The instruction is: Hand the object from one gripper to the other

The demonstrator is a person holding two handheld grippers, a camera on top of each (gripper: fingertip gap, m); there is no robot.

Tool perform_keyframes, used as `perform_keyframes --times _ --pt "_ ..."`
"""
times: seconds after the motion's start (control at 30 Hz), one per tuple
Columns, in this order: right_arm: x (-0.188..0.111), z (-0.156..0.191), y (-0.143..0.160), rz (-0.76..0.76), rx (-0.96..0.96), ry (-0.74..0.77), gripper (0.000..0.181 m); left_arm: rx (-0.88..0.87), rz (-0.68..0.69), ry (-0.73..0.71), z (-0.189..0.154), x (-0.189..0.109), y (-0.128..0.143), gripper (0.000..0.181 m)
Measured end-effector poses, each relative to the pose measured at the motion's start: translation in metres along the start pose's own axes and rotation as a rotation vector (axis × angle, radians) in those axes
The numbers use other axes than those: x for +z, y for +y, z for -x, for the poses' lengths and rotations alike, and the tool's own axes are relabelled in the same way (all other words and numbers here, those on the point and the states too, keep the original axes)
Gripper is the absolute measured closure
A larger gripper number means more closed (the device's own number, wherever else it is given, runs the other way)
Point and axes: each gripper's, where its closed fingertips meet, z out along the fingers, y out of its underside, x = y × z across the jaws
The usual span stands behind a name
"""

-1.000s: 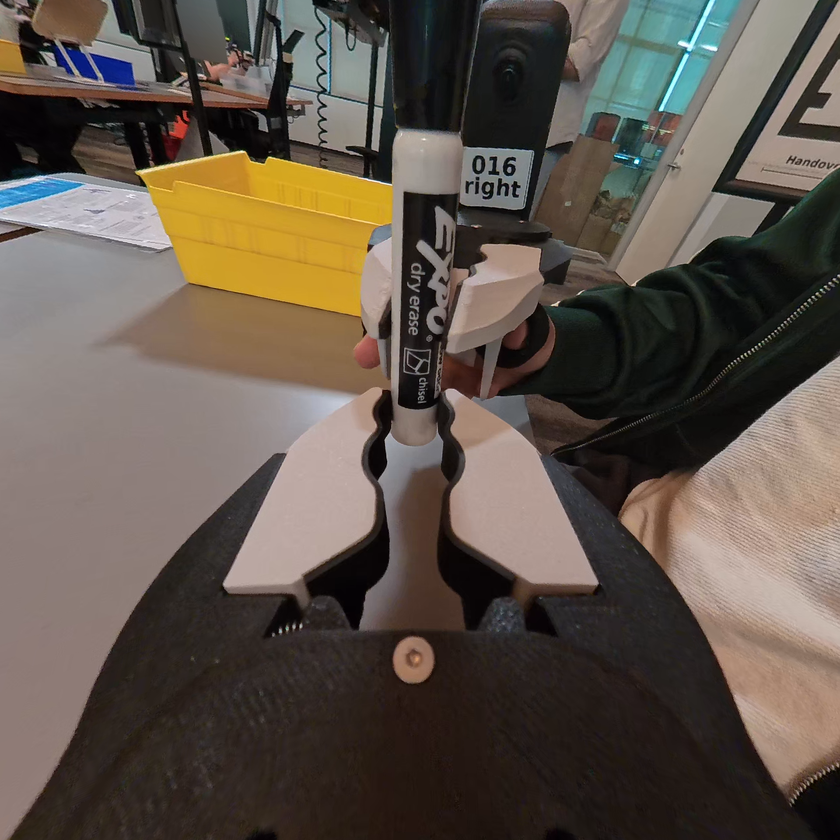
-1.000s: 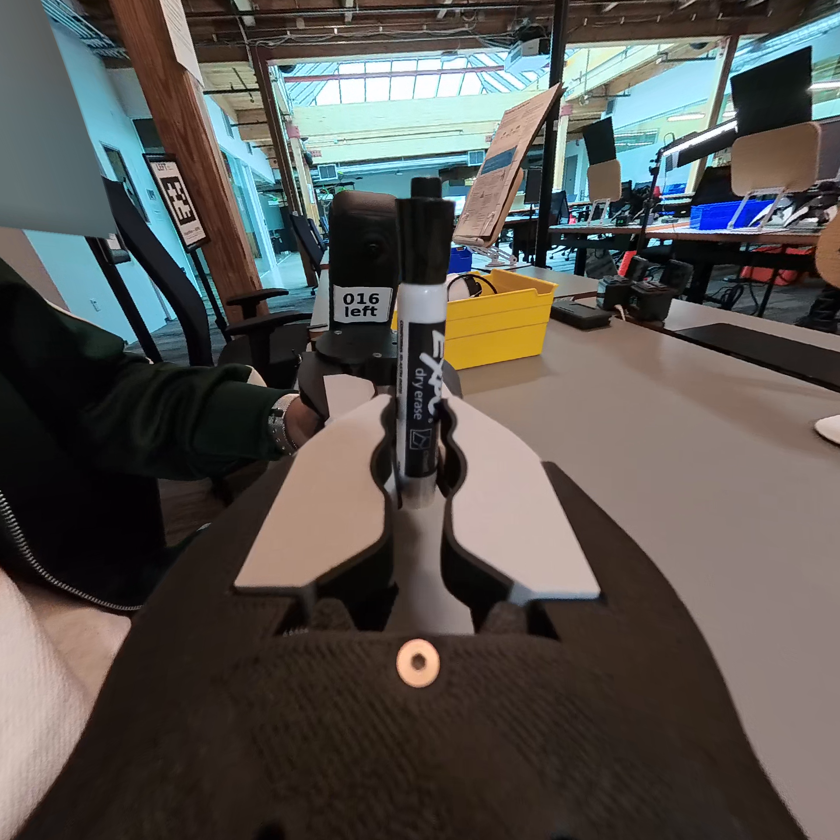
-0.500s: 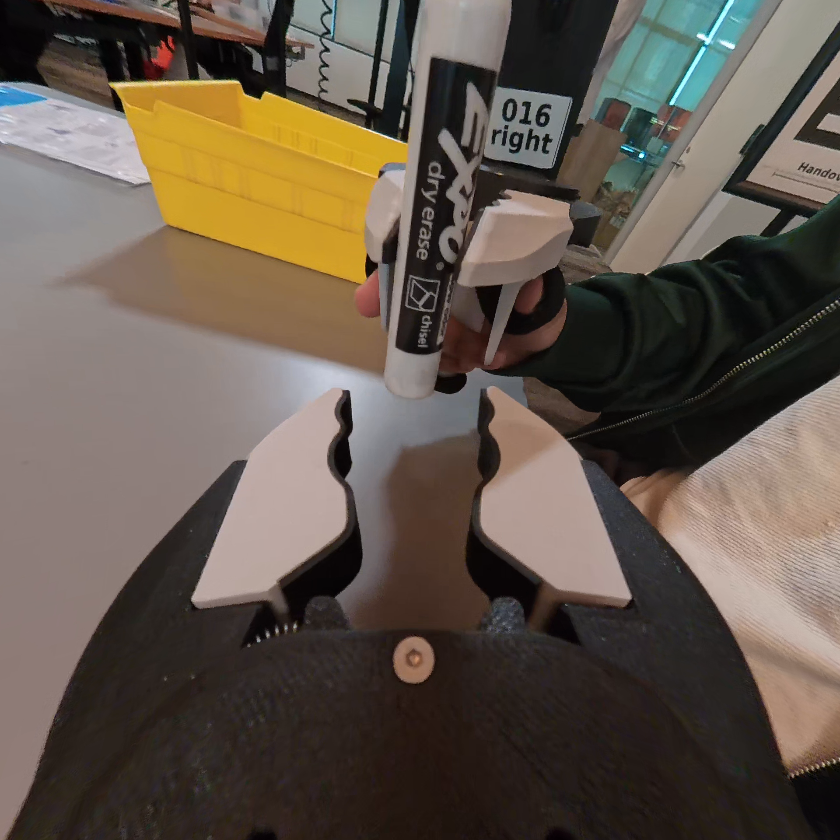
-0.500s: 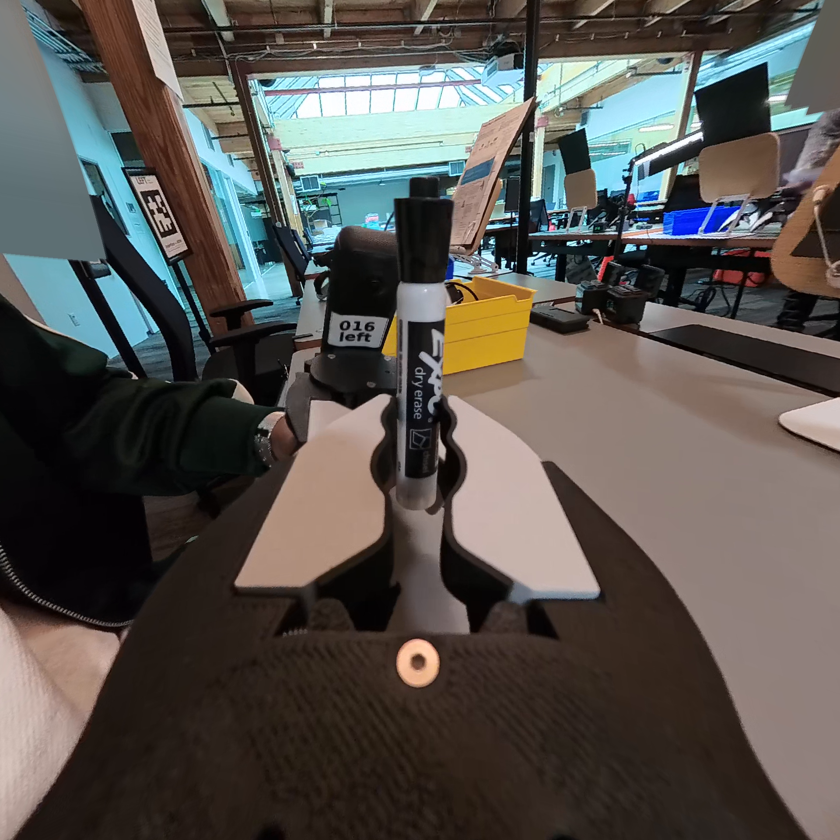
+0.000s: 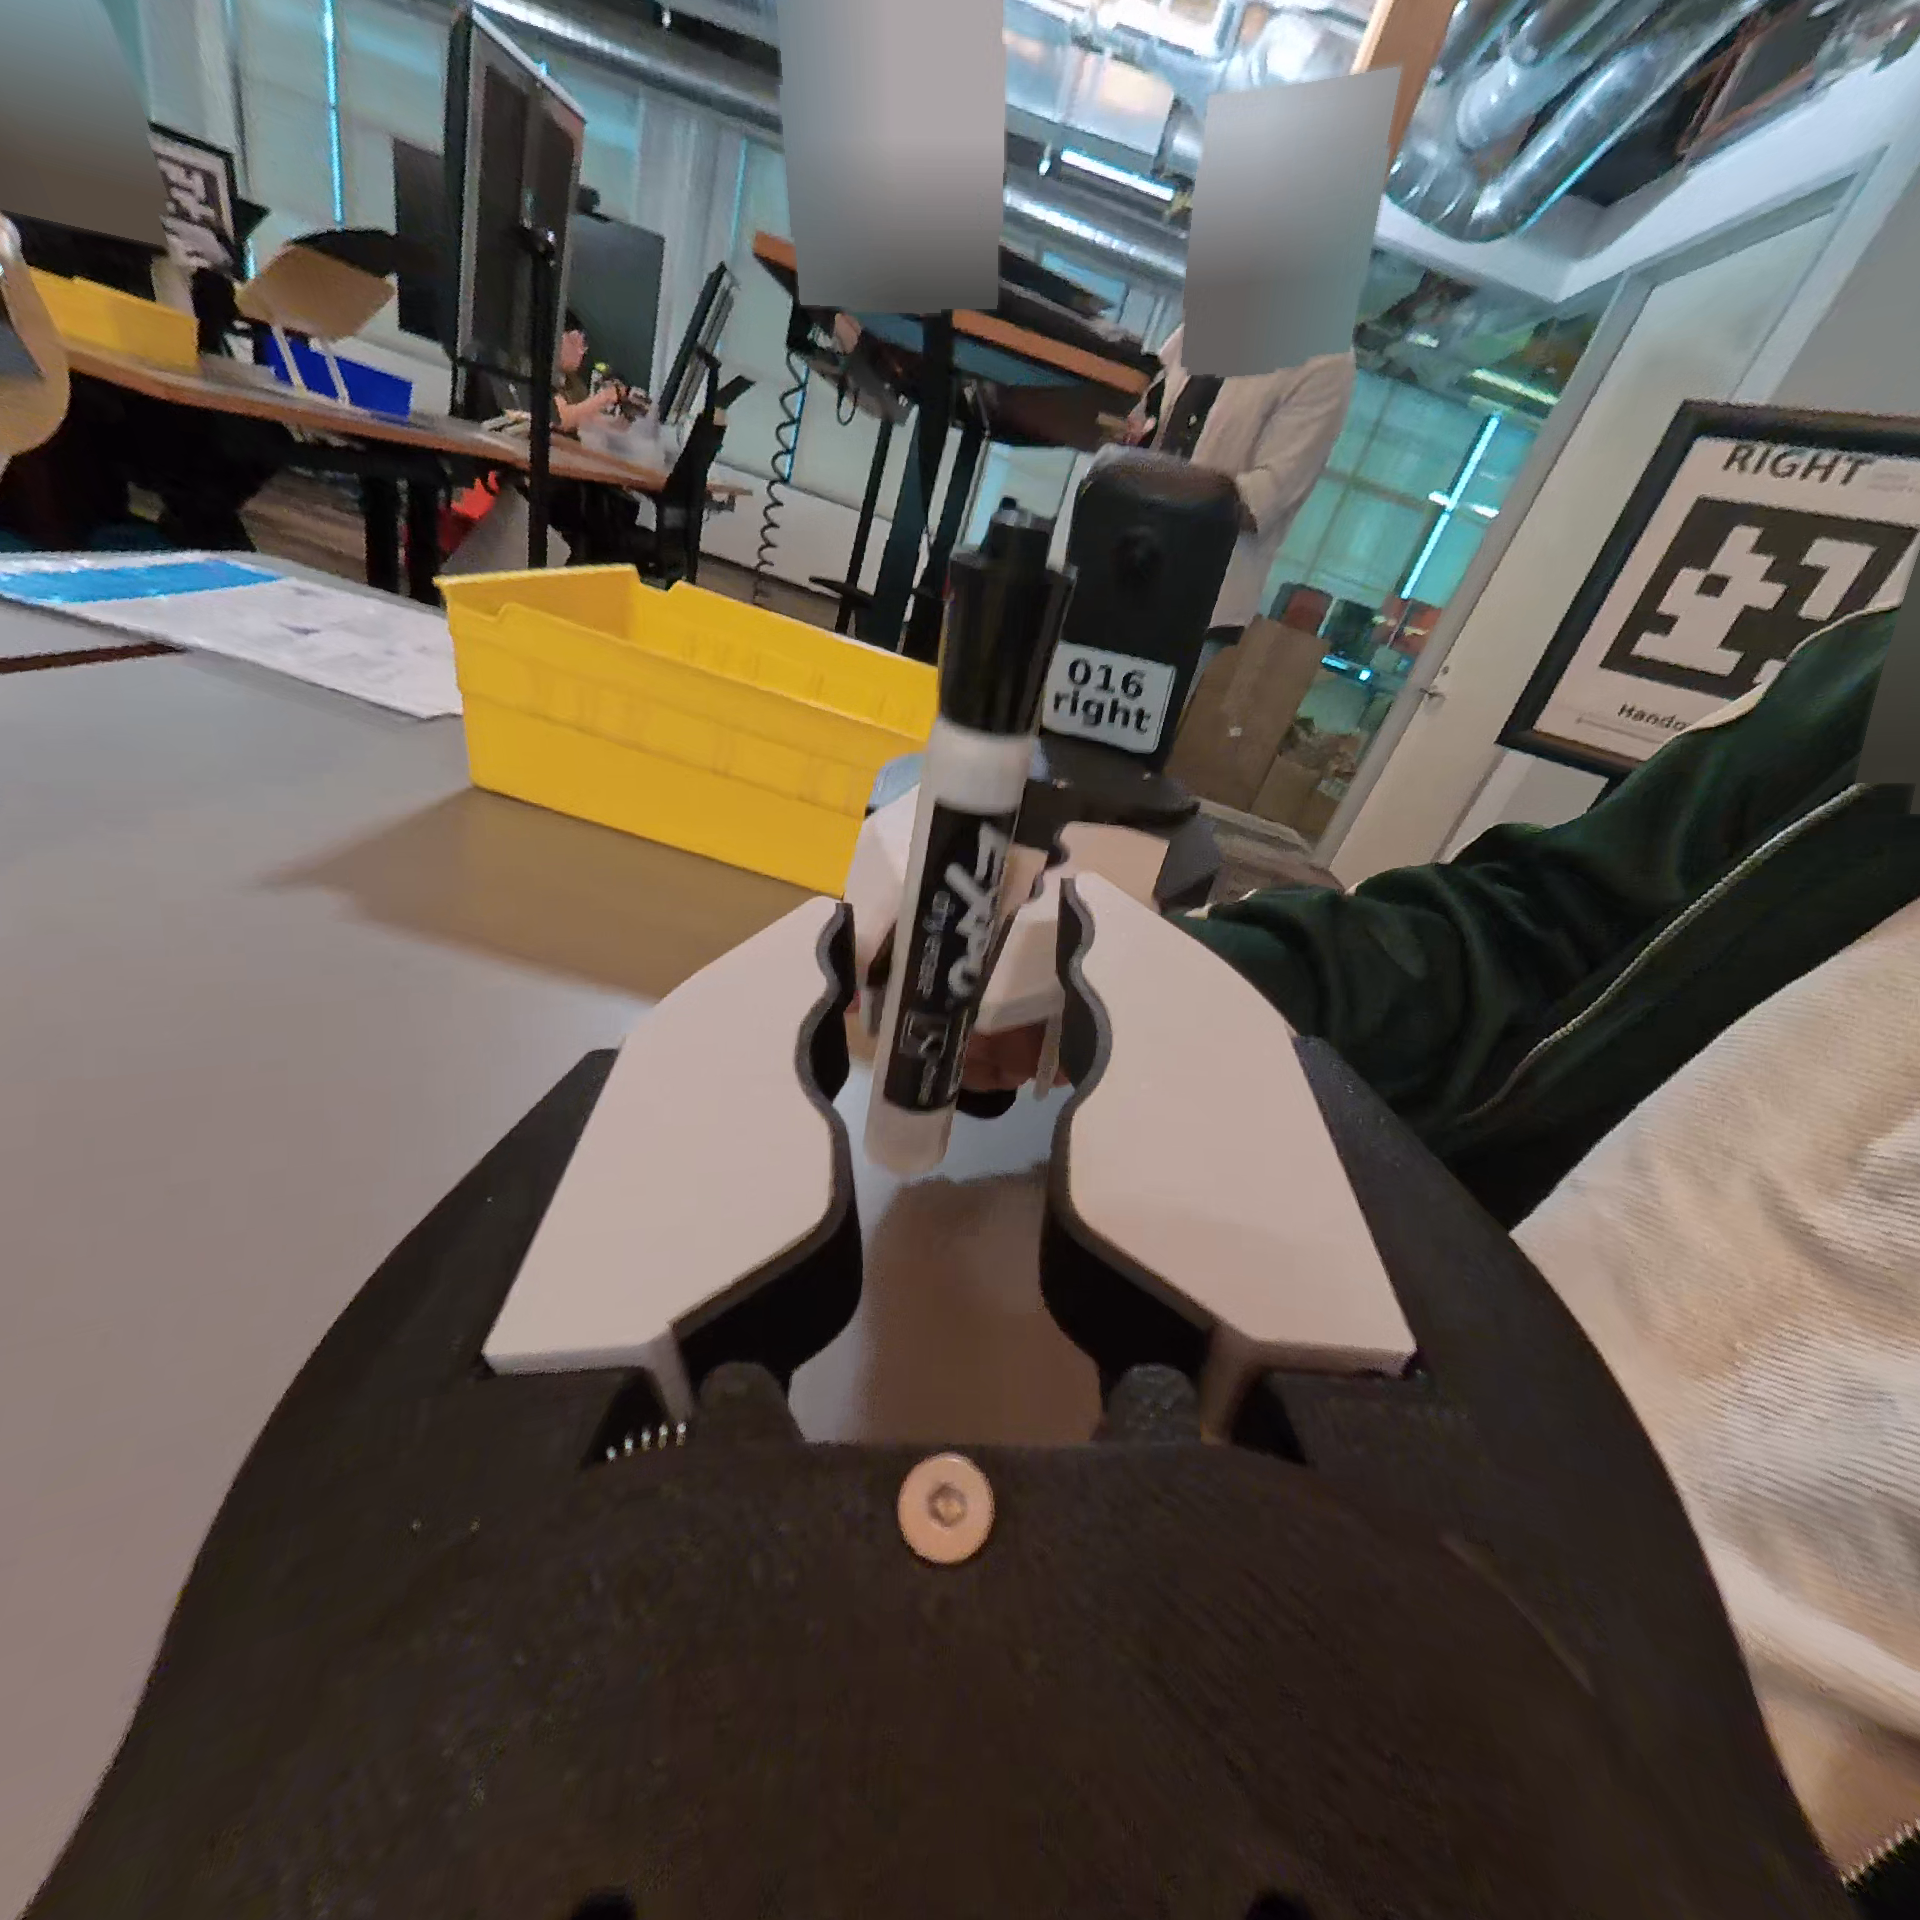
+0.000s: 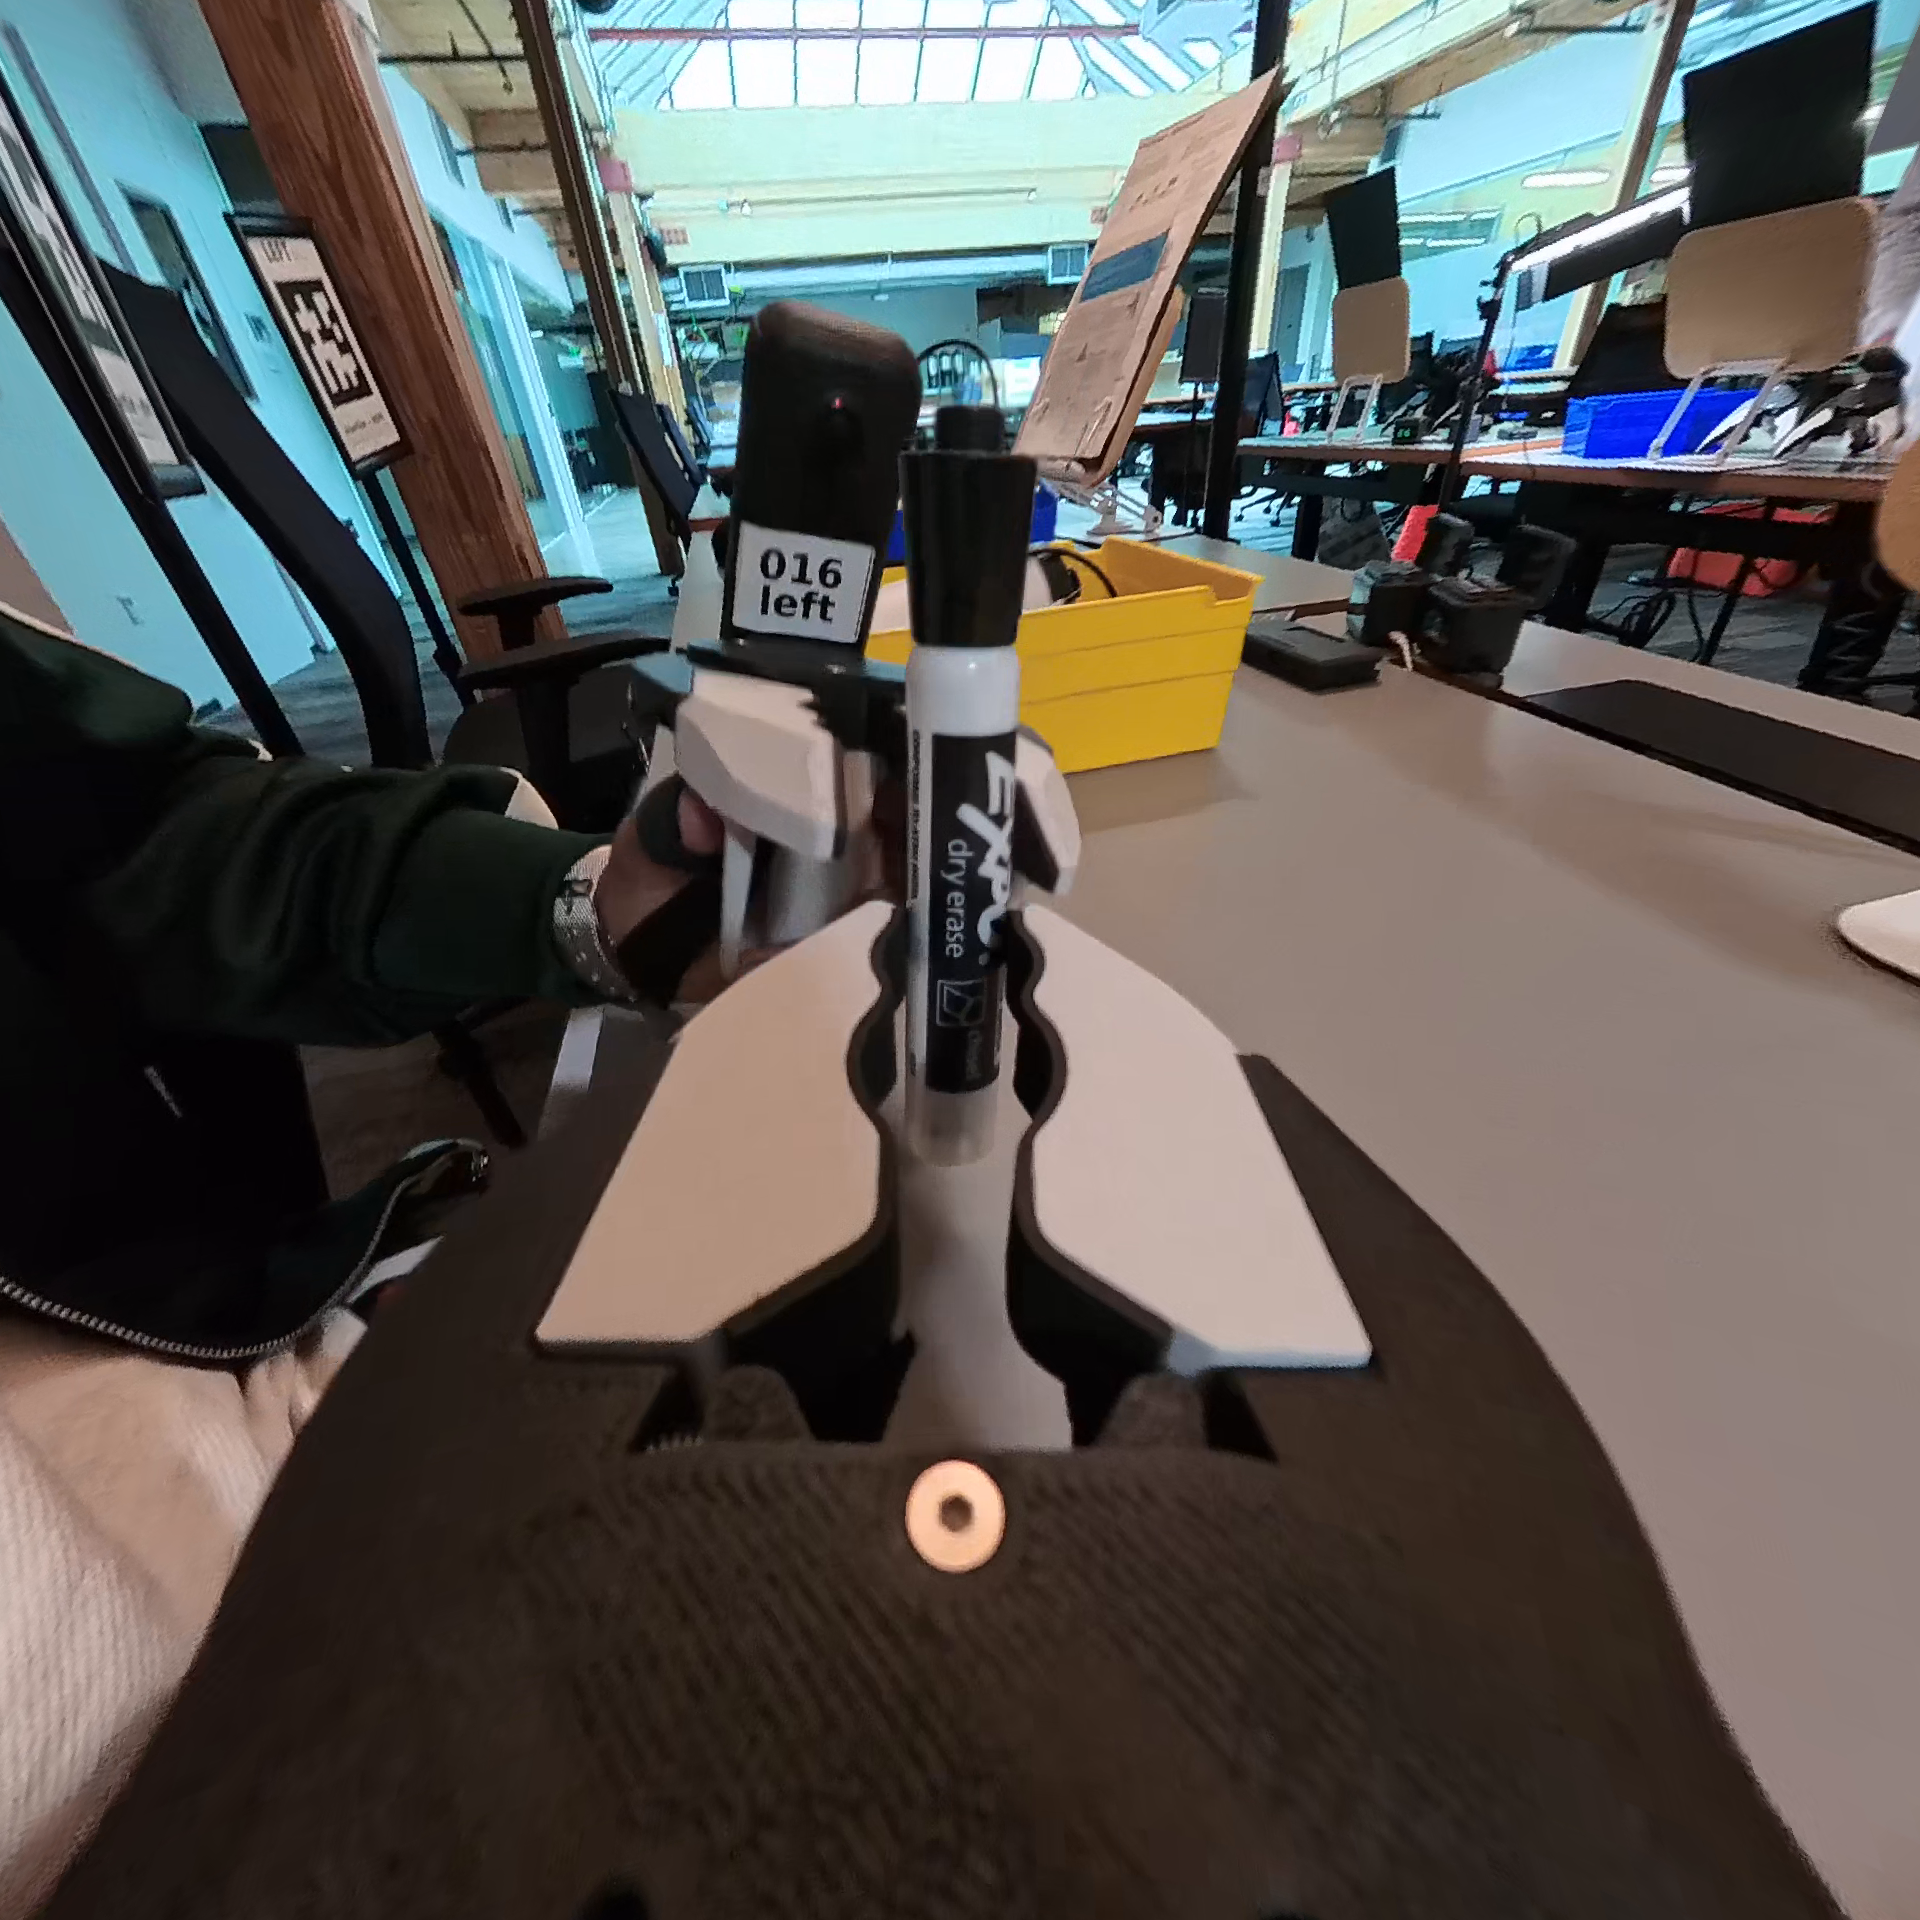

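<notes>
The jaws of the right gripper [image 6: 954, 1013] are clamped on the lower barrel of a black-and-white dry-erase marker [image 6: 961, 831], while those of the left gripper [image 5: 951, 1023] stand spread apart with a clear gap on either side of the pen. One second ago both pairs of jaws pinched the marker together; half a second ago the left had let go and hung below the pen's white end. Now, in the left wrist view, that end sits between the left gripper's parted fingers [image 5: 727, 1122] without touching them, and the marker [image 5: 961, 883] leans slightly to the right there.

In the right wrist view the marker stands upright, black cap on top, and the left gripper appears just behind it to the left, held by a hand [image 6: 665, 883] in a dark green sleeve [image 6: 260, 883]. The other green sleeve [image 5: 1558, 935] enters the left wrist view from the right.

Both grippers hover over the near edge of a grey table [image 5: 208, 1039]. A yellow bin [image 5: 665, 717] rests farther back on the table, also seen beyond the marker in the right wrist view [image 6: 1132, 655]. Printed sheets [image 5: 239, 623] lie toward the table's far left corner.
</notes>
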Motion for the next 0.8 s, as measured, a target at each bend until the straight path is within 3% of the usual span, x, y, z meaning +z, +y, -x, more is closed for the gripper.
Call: perform_keyframes --times 0.2,0.43,0.63,0.8 --pt "0.006 0.007 0.008 0.04 -0.039 -0.014 0.162 0.037 -0.079 -0.018 -0.008 -0.003 -0.018 0.157" --pt "0.008 0.006 0.011 0.05 -0.022 -0.019 0.16 0.09 -0.027 -0.055 -0.006 0.0 -0.014 0.159" --pt "-0.002 -0.013 -0.007 -0.074 0.004 0.058 0.108 0.087 -0.014 -0.083 0.002 -0.003 -0.012 0.159" --pt "-0.024 -0.025 -0.033 -0.225 0.091 0.072 0.115 0.068 0.02 -0.079 0.006 -0.001 -0.002 0.159"
